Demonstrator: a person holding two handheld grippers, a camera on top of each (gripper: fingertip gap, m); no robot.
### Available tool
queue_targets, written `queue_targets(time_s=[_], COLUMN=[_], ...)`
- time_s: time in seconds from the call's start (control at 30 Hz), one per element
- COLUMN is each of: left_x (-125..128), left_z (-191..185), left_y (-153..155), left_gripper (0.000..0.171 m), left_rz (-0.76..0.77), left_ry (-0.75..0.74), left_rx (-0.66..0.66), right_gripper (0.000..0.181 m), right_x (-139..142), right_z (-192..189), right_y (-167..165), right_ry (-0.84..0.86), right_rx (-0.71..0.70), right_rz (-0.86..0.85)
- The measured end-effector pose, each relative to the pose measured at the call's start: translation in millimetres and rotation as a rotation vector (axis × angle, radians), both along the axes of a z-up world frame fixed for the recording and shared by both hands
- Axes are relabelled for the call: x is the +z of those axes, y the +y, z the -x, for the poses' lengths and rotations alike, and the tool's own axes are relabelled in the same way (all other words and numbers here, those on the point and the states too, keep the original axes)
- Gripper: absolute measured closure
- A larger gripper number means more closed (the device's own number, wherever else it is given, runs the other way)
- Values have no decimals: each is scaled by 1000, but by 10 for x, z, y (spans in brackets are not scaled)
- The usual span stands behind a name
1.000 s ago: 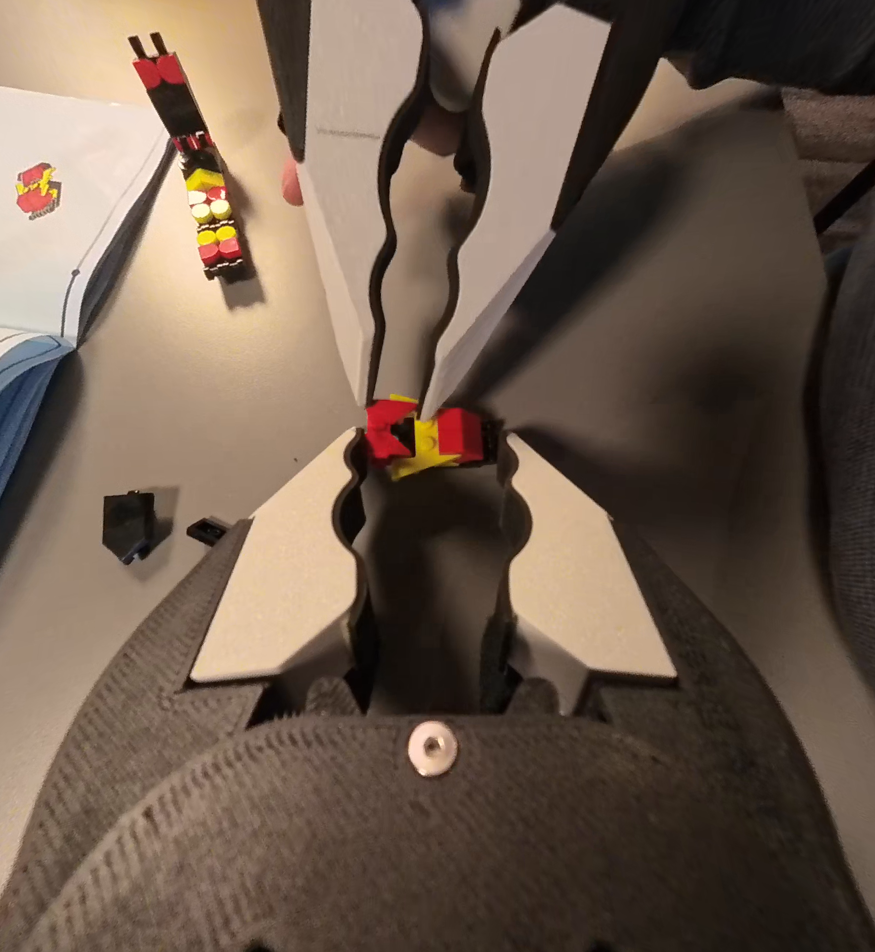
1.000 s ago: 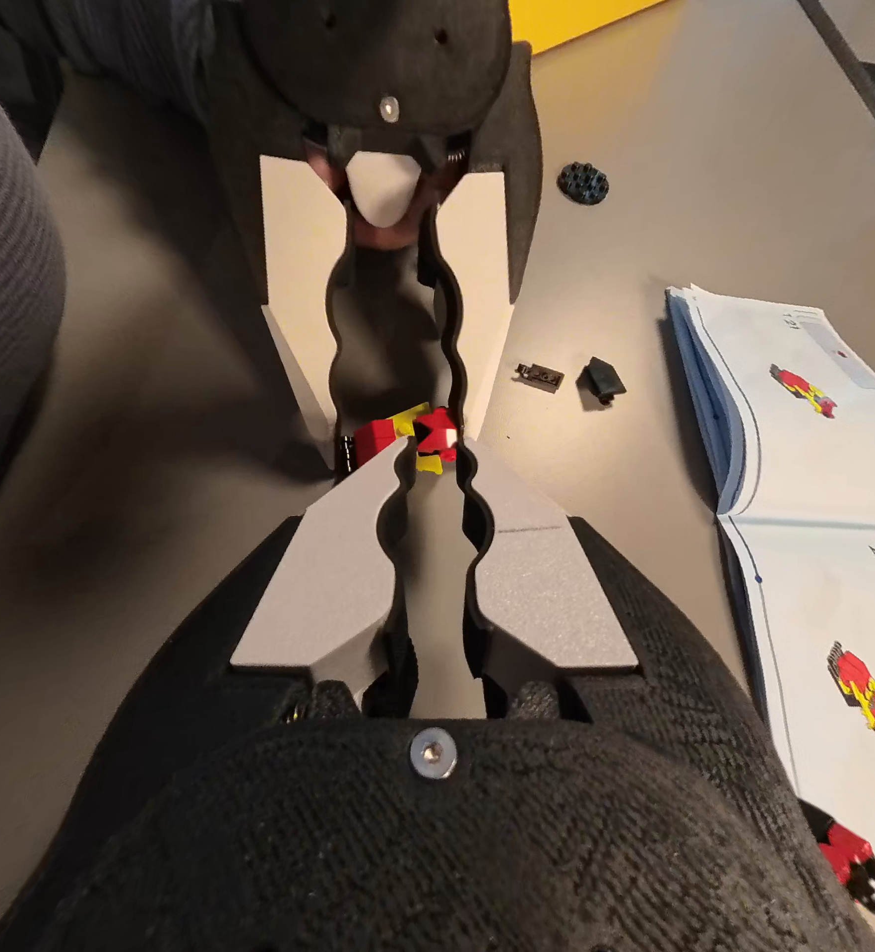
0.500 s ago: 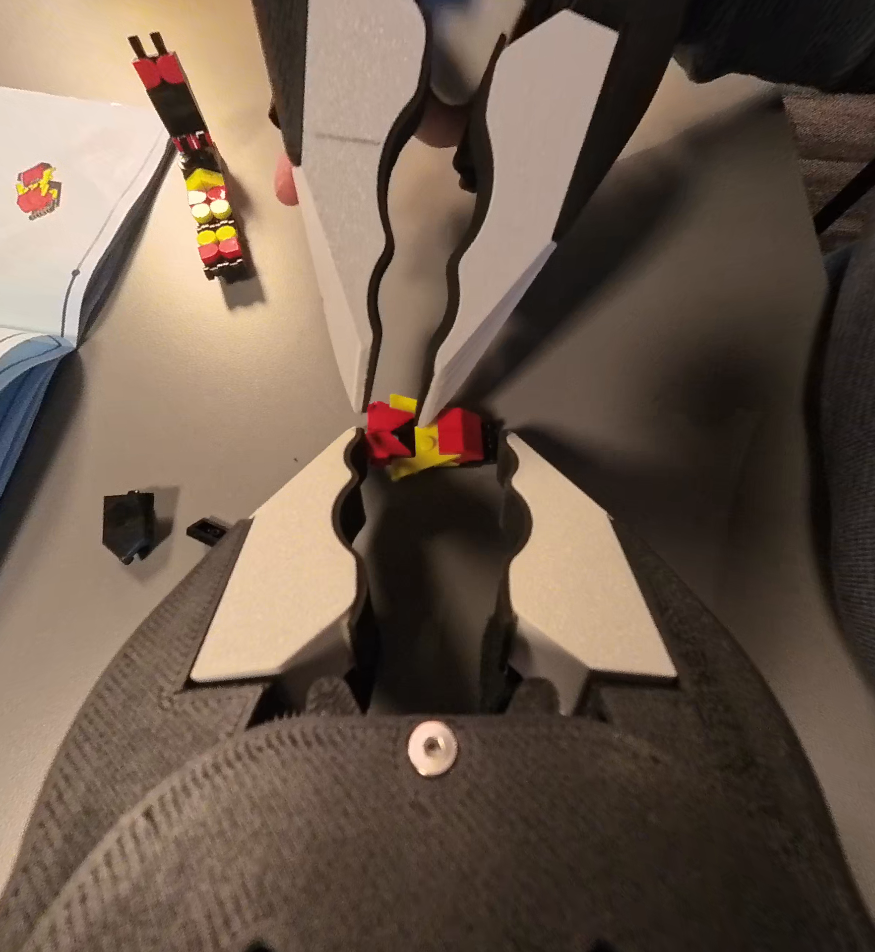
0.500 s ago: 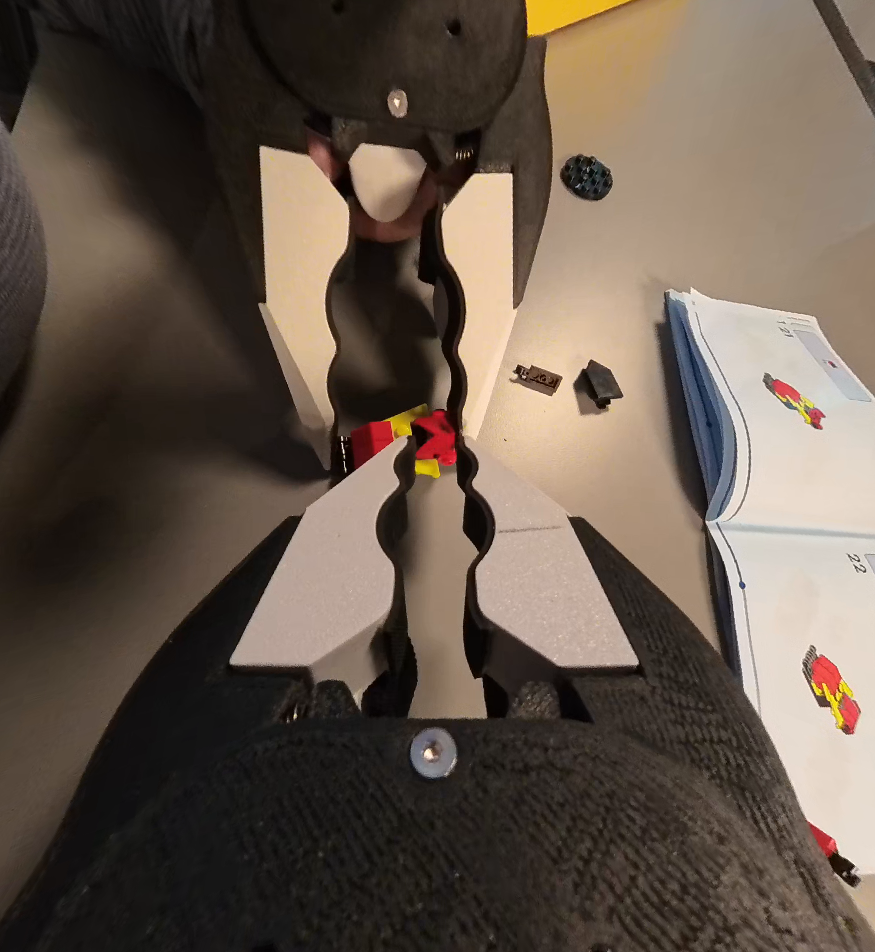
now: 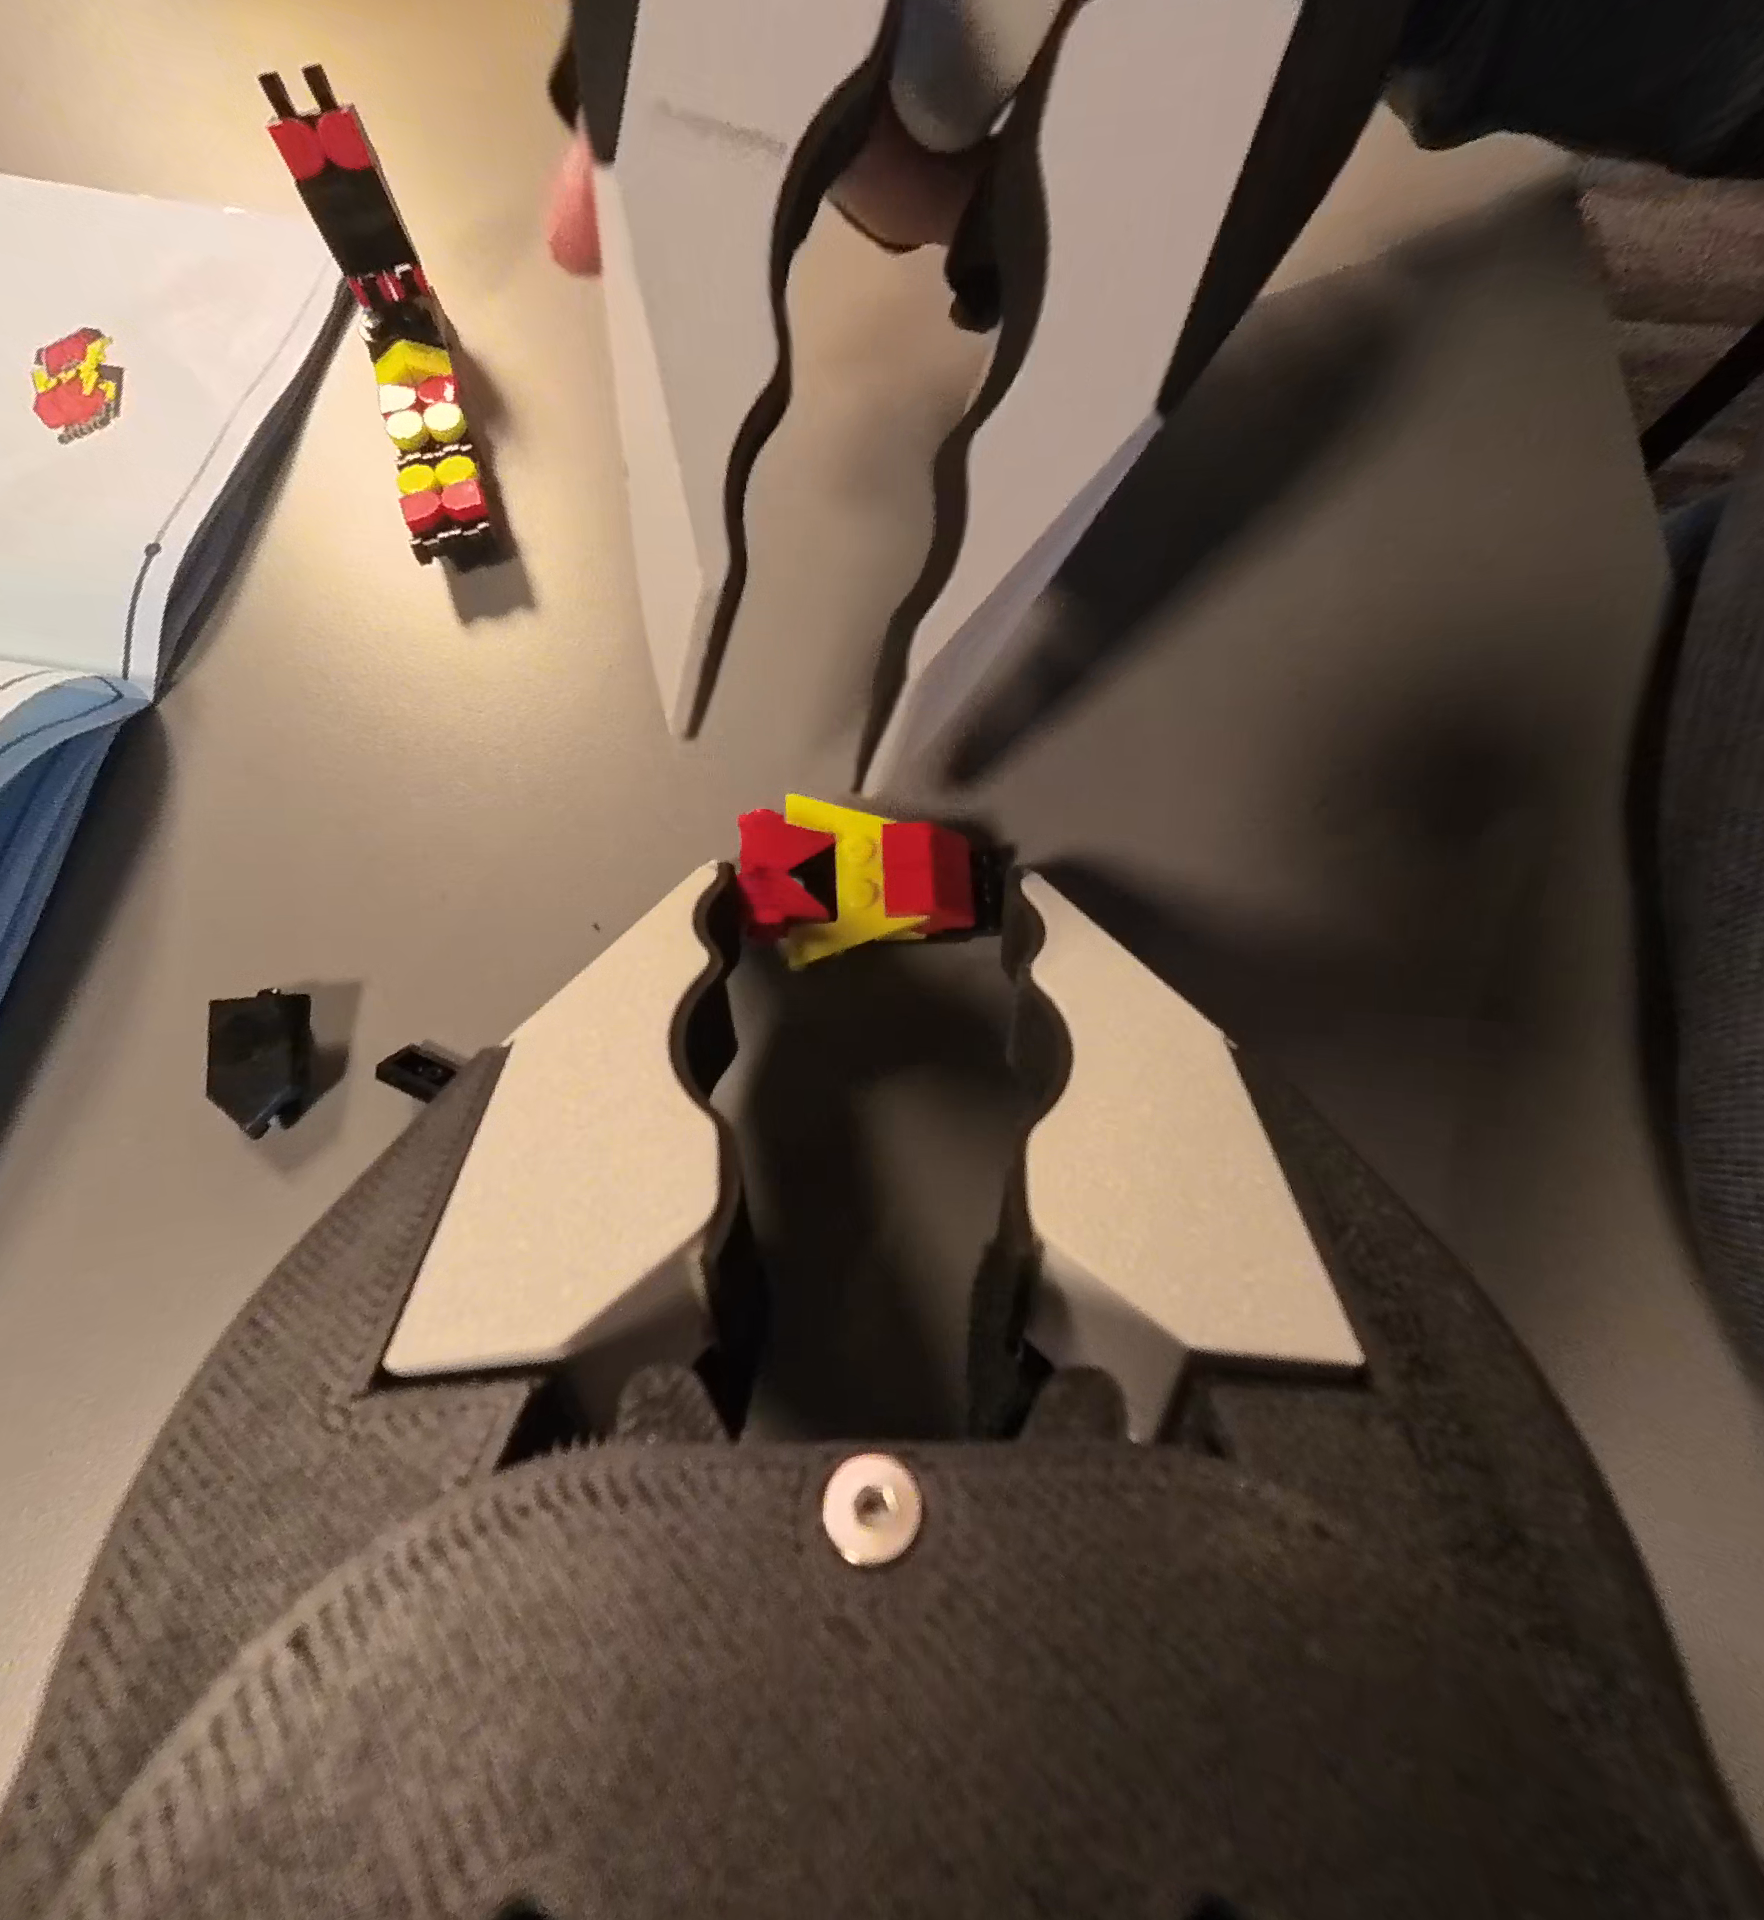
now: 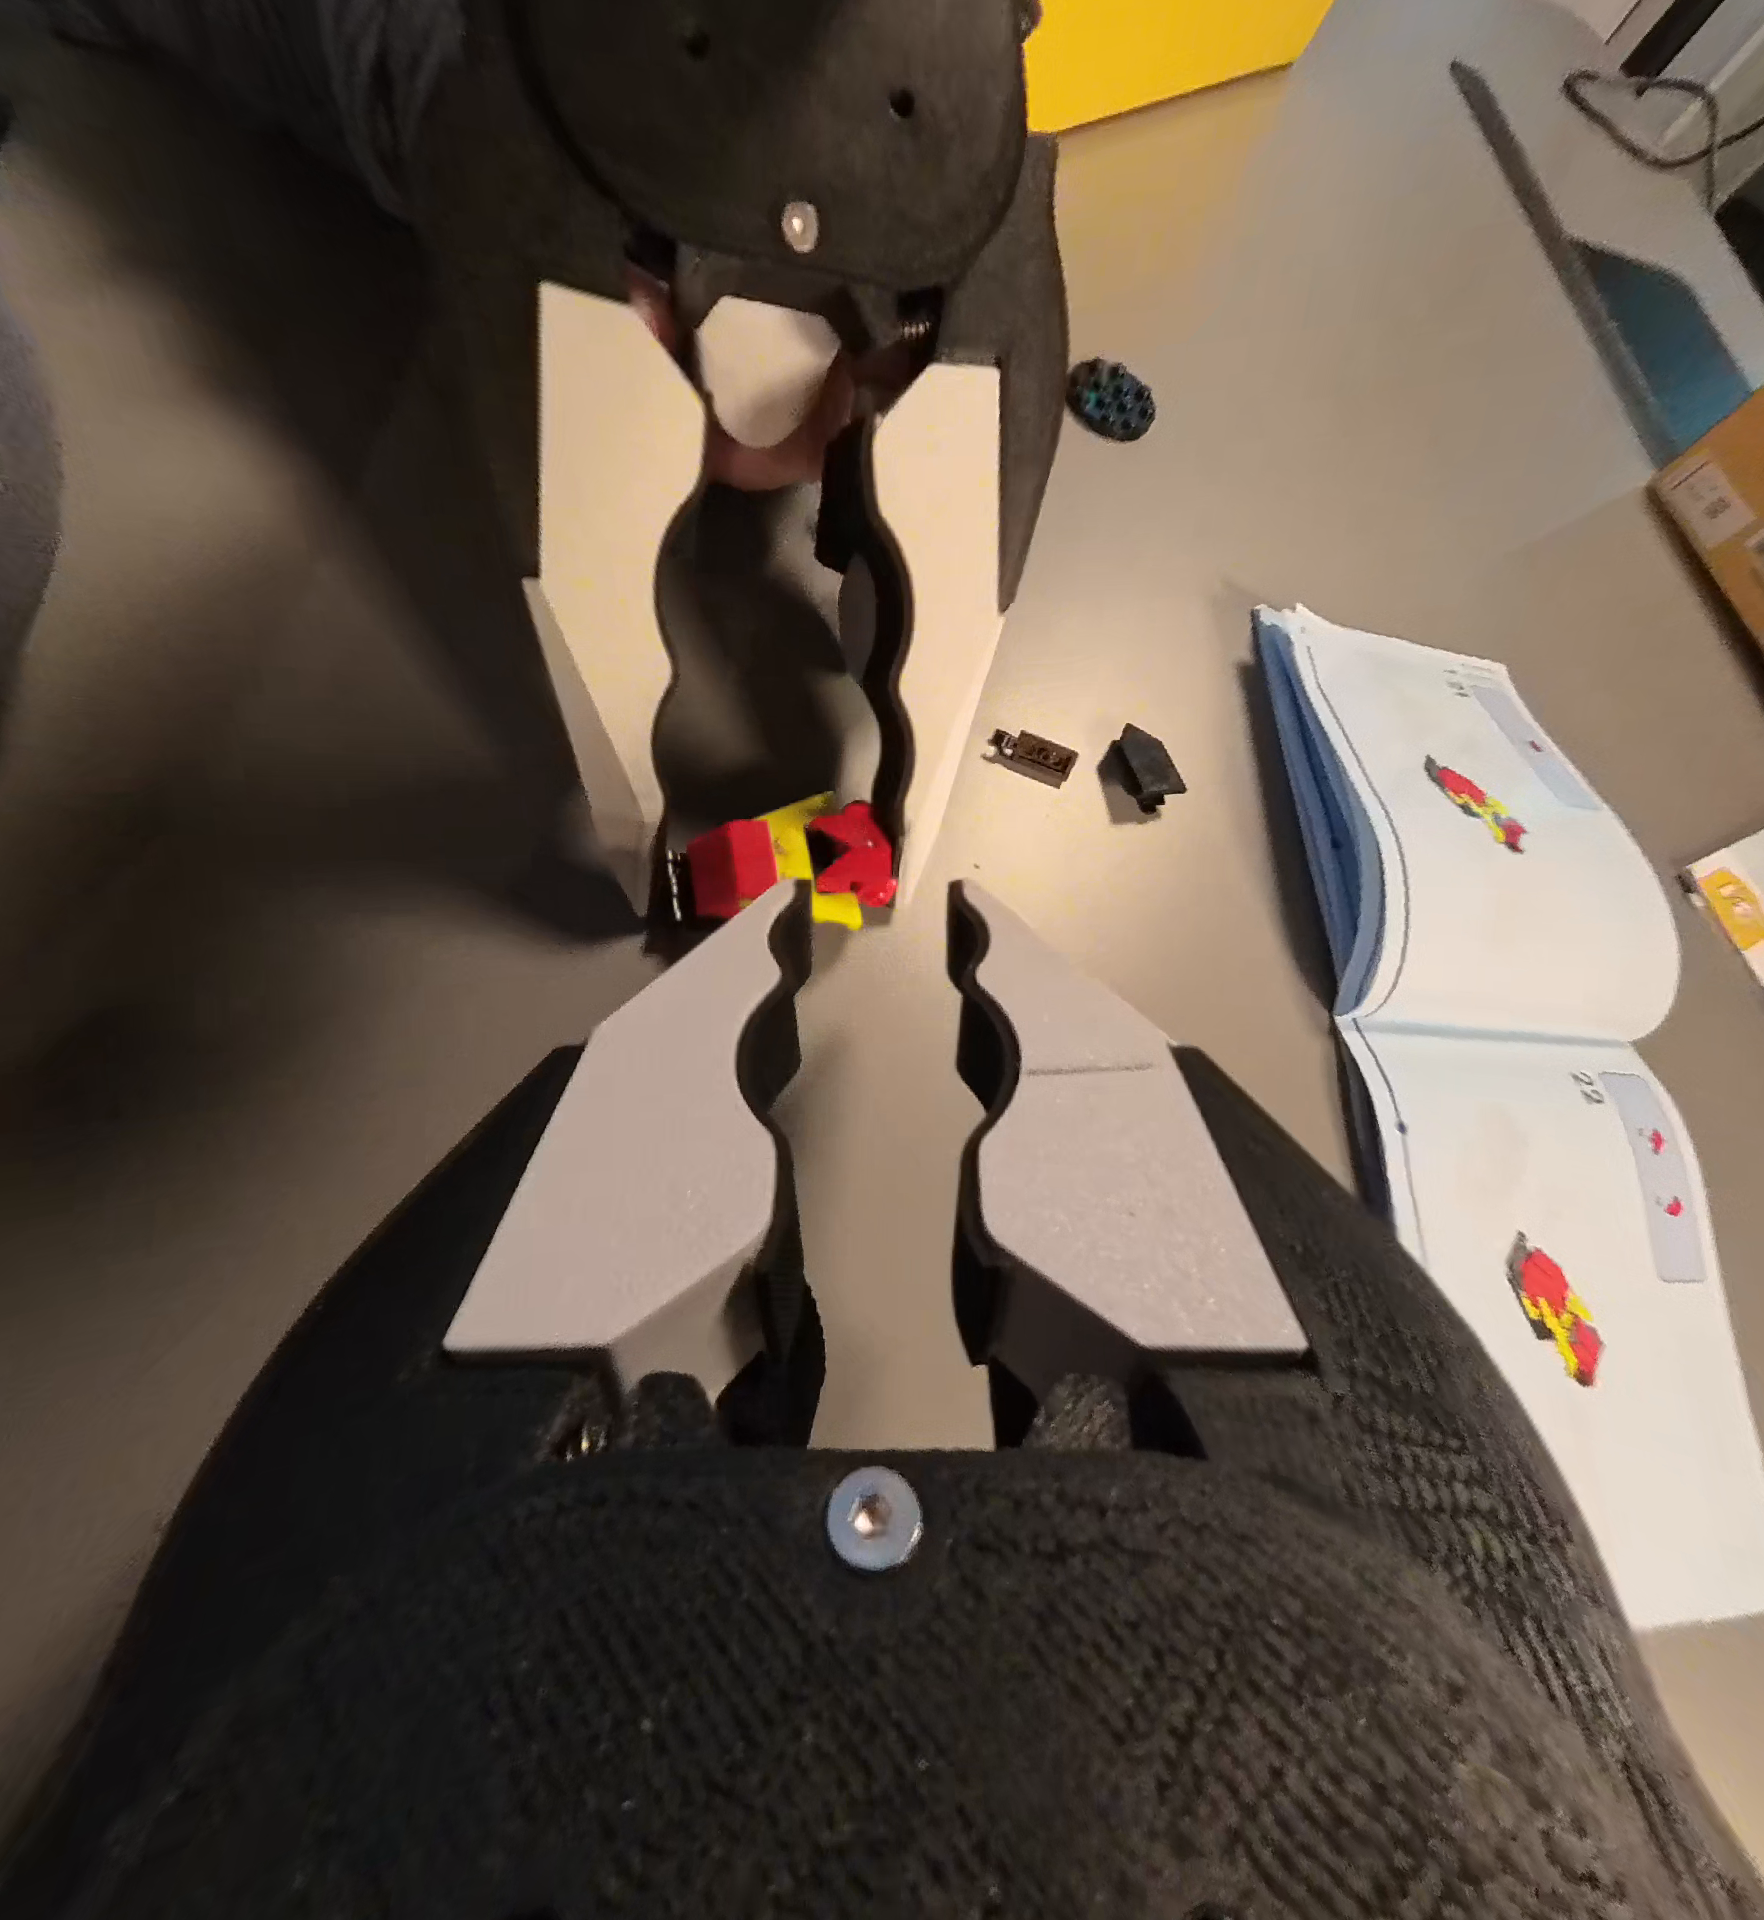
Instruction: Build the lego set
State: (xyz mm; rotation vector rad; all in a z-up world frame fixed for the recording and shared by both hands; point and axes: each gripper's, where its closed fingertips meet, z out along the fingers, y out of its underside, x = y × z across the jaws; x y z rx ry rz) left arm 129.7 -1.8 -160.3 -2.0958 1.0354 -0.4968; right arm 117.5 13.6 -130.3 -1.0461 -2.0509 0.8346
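My left gripper (image 5: 867,888) is shut on a small red-and-yellow lego assembly (image 5: 857,883), held across its fingertips just above the grey table. In the right wrist view the assembly (image 6: 753,868) sits between the left gripper's fingertips (image 6: 904,852), which come in from the top. My right gripper (image 6: 873,904) is open and empty, its tips just in front of the assembly with a small gap. It also shows in the left wrist view (image 5: 774,753), coming from above with its fingers apart.
A long black, red and yellow lego build (image 5: 390,343) lies beside the open instruction booklet (image 5: 78,416), which also shows in the right wrist view (image 6: 1480,935). A black slope piece (image 6: 1143,774), a small black plate (image 6: 1036,753) and a round black piece (image 6: 1112,400) lie loose. A cardboard box (image 6: 1761,540) stands far right. Between my left fingertips and the small black plate (image 6: 1036,753) there is roughly 6 centimeters.
My right gripper has opened and drawn back a little from the assembly. My left gripper has kept hold of the assembly and has barely moved.
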Motion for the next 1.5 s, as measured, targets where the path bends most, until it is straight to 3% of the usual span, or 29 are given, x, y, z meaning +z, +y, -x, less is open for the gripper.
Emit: queue_targets(time_s=[0.2, 0.33, 0.5, 0.67, 0.83, 0.93, 1.5], left_x=[1, 1, 12, 171, 315, 324, 359], left_z=[1, 1, -22, -62, -109, -118, -120], left_y=[1, 2, -34, -77, -131, -145, -171], left_gripper=[121, 121, 121, 122, 122, 122, 122], left_rz=[6, 6, 26, 76, 131, 138, 164], left_ry=[-6, -6, -29, -190, -335, -345, -387], left_rx=[2, 2, -25, -43, -72, -79, -86], right_gripper=[139, 139, 137, 137, 150, 162, 172], right_x=[-43, -110, -85, -26, 59, 78, 60], right_z=[-127, -99, -17, 0, 21, 29, 31], right_y=[-71, -67, -48, -35, -106, -154, -180], right_ry=[82, 105, 130, 187, 258, 279, 281], right_rx=[108, 169, 208, 198, 198, 212, 207], right_rz=[-314, -625, -842, -886, -903, -912, -896])
